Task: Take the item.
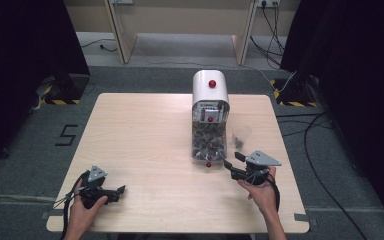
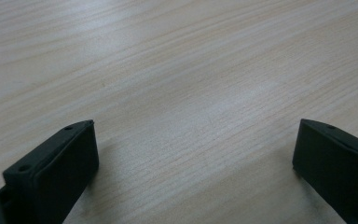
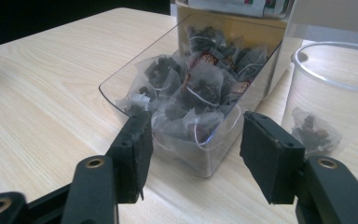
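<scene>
A white dispenser (image 1: 210, 92) with a red knob stands at the table's middle right. Its clear drawer (image 1: 208, 142) is pulled out and piled with pyramid tea bags (image 3: 200, 88). My right gripper (image 1: 231, 165) is open just before the drawer's front end (image 3: 205, 163), and its pads touch nothing. Right of the drawer stands a clear plastic cup (image 3: 335, 84) with one tea bag (image 3: 314, 130) in its bottom. At the front left, my left gripper (image 1: 120, 192) lies low over the bare wood (image 2: 168, 70), open and with nothing between its fingers.
The wooden table (image 1: 145, 130) has a wide bare stretch left of the dispenser. Dark curtains hang at both sides, and cables (image 1: 310, 135) trail over the grey carpet to the right. Wooden furniture legs (image 1: 122, 35) stand beyond the far edge.
</scene>
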The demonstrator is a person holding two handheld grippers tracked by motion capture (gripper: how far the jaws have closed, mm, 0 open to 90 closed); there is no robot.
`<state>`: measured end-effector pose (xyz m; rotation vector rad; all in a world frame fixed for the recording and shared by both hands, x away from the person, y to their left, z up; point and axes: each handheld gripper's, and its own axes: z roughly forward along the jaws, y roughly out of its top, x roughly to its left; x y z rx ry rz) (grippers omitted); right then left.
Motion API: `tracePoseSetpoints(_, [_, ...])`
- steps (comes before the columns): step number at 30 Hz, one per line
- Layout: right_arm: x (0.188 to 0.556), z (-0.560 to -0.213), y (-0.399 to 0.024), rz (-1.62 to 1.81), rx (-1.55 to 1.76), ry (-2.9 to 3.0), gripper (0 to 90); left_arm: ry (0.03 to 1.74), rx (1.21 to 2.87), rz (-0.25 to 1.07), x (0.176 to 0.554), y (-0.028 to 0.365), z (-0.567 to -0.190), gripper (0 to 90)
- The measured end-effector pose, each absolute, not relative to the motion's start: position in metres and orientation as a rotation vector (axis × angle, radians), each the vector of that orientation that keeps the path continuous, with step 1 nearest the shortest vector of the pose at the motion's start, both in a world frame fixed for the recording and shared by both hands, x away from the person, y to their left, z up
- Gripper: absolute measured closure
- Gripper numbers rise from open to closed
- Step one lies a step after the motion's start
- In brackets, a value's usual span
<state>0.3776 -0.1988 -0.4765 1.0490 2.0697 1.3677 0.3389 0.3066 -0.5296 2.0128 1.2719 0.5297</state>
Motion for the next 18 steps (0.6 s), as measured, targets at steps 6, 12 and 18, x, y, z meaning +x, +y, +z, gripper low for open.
tracePoseSetpoints(6, [0.3757,-0.4778,-0.2023,1.355,1.055,2.064,41.3,1.272,2.013,0.53,0.3389,0.3066,-0.5296,0.0])
tracePoseSetpoints(12, [0.3727,-0.4788,-0.2054,1.344,1.065,2.062,40.5,1.272,2.013,0.53,0.3389,0.3067,-0.5295,0.0])
tracePoseSetpoints(18, [0.3688,-0.4795,-0.2054,1.319,1.057,2.071,40.2,1.272,2.013,0.53,0.3389,0.3067,-0.5296,0.0])
